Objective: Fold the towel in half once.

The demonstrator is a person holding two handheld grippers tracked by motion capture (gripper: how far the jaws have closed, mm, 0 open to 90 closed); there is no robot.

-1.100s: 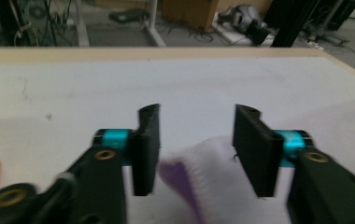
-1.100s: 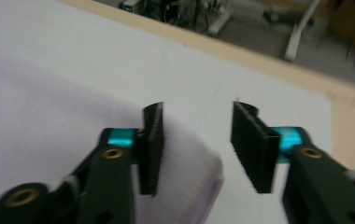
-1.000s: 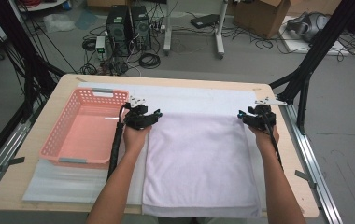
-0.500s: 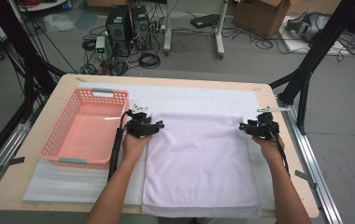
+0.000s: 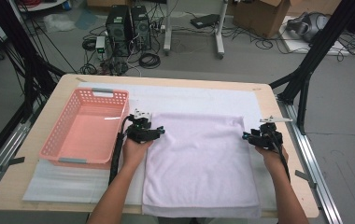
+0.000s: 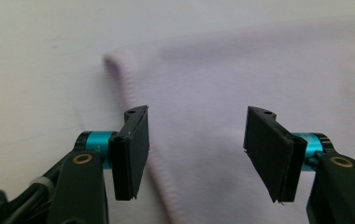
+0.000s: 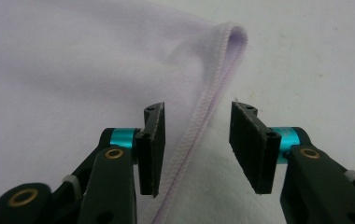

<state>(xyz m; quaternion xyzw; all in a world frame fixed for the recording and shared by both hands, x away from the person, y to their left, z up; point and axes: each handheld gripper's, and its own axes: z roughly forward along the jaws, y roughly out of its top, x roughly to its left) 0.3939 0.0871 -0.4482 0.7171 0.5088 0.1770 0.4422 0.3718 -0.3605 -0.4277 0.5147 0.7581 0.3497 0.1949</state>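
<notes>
Both grippers are sitting lower along the towel (image 5: 199, 163) edges than before — left gripper (image 6: 196, 140) gaping, right gripper (image 7: 196, 140) narrowing, hem between unpinched; basket (image 5: 54, 149) crowding outside left fingers (image 6: 131, 154).

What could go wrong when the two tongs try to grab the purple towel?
1. The right tongs straddle only the thin hem of the towel, so they might pinch just the seam and let it slip.
2. The left tongs are open, with one pad right at the towel's edge, so they could close on one layer only, and the two sides might lift unevenly.
</notes>
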